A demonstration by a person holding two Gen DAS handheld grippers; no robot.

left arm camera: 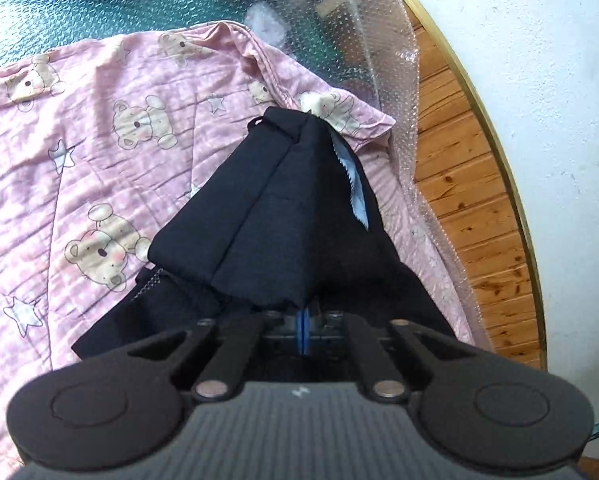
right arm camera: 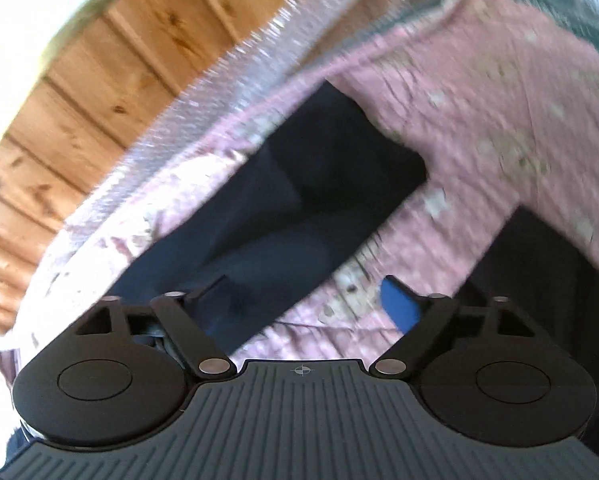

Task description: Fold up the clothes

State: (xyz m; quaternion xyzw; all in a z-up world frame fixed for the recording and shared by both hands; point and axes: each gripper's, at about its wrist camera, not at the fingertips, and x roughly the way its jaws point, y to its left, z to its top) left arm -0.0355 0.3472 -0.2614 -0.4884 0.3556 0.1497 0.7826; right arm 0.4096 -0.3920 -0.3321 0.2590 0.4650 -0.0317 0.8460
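Note:
A black garment [left arm camera: 283, 216] hangs bunched over my left gripper [left arm camera: 303, 312], with a pale blue label [left arm camera: 353, 184] on its right side. The blue pads are pressed together with the cloth caught in them, and the cloth hides the fingertips. It rests above a pink bear-print blanket [left arm camera: 99, 152]. The right wrist view is motion-blurred. There my right gripper [right arm camera: 303, 300] stands open, and one blue pad [right arm camera: 399, 308] shows on its right finger. A dark strip of the garment [right arm camera: 299, 208] runs from its left finger up across the pink blanket [right arm camera: 479, 120]. More dark cloth [right arm camera: 551, 292] lies at the right.
Clear bubble wrap [left arm camera: 379, 52] covers the surface under the blanket and hangs over its right edge. Beyond that edge are a wooden plank floor [left arm camera: 475, 200] and a white wall [left arm camera: 539, 60]. The same floor [right arm camera: 99, 80] fills the upper left of the right wrist view.

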